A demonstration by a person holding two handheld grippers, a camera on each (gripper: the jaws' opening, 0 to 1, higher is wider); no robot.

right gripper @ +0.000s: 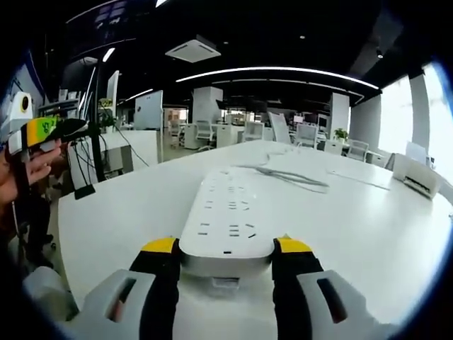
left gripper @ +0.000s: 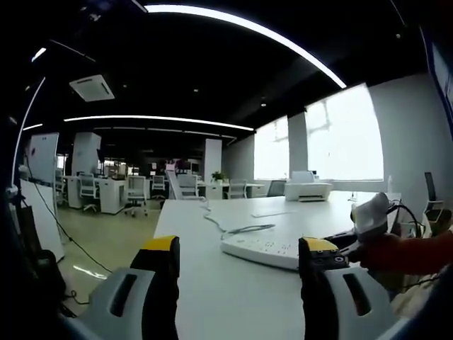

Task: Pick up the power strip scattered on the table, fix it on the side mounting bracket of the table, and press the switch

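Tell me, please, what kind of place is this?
Most likely an open-plan office. Rows of desks with swivel chairs stand in the background, a printer sits on the white table, and long light strips cross the dark ceiling.

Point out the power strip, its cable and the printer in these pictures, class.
power strip point(right gripper: 228, 212): right gripper view, middle of its top face, among the sockets.
cable point(right gripper: 297, 177): right gripper view, grey run lying on the table beyond the strip.
printer point(left gripper: 308, 188): left gripper view, white front of its body.
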